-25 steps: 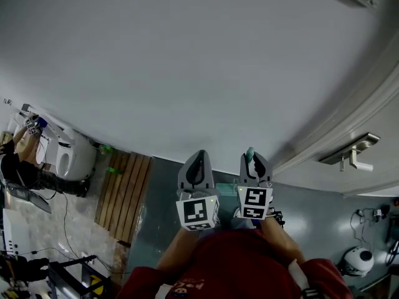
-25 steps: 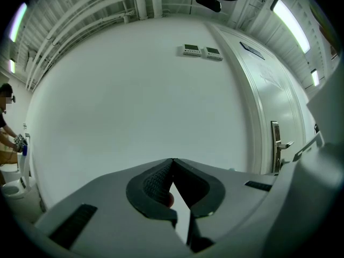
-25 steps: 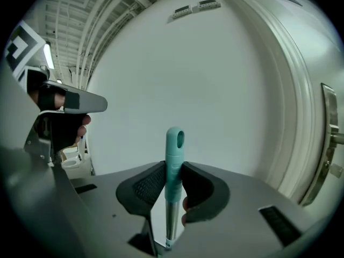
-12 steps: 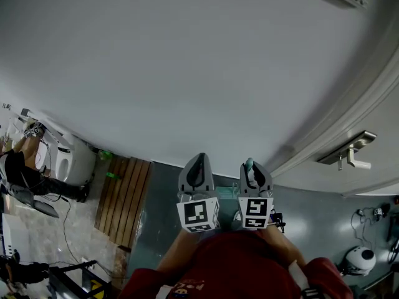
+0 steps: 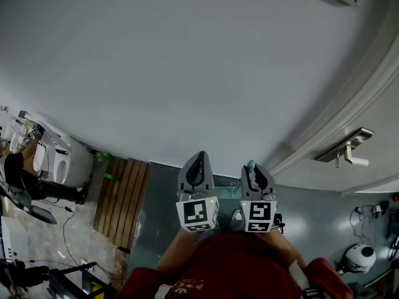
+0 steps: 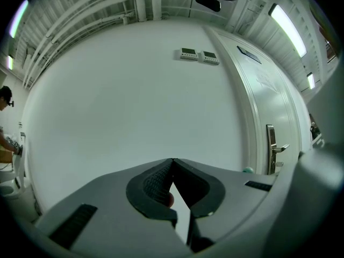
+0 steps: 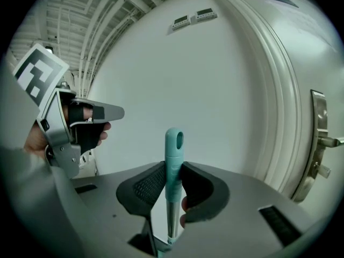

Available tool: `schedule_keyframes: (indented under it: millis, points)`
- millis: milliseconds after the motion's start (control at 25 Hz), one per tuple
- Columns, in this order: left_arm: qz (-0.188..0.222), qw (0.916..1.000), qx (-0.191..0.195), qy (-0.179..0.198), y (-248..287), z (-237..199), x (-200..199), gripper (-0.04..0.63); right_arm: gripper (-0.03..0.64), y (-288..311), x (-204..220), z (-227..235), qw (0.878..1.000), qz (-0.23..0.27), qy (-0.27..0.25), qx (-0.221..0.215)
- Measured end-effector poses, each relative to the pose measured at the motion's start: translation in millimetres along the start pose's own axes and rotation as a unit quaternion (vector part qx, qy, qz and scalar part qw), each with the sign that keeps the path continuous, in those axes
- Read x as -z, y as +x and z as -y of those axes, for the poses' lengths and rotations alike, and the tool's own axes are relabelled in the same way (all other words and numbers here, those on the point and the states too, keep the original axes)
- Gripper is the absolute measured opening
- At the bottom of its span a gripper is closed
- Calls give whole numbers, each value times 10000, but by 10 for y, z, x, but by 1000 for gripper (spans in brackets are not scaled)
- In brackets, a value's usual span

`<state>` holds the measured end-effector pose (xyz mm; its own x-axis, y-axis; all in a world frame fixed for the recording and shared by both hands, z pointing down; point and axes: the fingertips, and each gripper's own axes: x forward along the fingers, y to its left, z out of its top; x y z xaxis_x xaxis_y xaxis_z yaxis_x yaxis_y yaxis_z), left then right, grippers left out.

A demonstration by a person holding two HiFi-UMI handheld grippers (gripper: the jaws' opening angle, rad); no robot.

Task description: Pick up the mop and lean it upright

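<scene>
— Two grippers low in the head view; listed from the left?
— Far left: person (image 5: 15, 178) beside white appliance (image 5: 65, 161). Next: wooden slats (image 5: 121, 195) on grey floor (image 5: 159, 204).
— Then the left gripper?
— Left gripper (image 5: 197, 157), held level before white wall (image 5: 187, 61). Jaws closed tip to tip, with nothing between the ribbed pads (image 6: 153, 184).
— And to its right?
— Right gripper (image 5: 252, 167), just beside the left one and tilted slightly downward. Jaws partly closed and clamped on the mop handle (image 7: 173, 160), one pad against each side of the teal grip. Handle upright between the jaws, with the teal end and its hanging hole above them and bare metal shaft below. Seen in the head view only as a teal tip (image 5: 250, 165) poking past the jaws.
— Farther right?
— Door (image 7: 279, 90) with lever handle (image 5: 349, 151), near the mop. White helmet (image 5: 358, 256) on the floor at bottom right.
</scene>
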<state>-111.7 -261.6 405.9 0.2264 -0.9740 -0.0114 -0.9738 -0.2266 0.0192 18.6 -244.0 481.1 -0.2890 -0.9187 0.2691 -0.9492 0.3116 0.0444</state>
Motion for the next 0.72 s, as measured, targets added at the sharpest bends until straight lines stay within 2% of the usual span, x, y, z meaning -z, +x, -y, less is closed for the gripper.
schedule_keyframes:
  millis: [440,560,720]
  points:
    - [254,9996,20,-80,-19,32,-193,14,104,-352,-883,42,9959,903,80,-56]
    - [191,9997,-5,-124,-48,21,-238,14,104,-419,-1108,33,9930,1181,38,-79]
    - [98,9997,-9,-216,-93,44,-374,14,104,-426,-1192,26,9918,1276,69,-94]
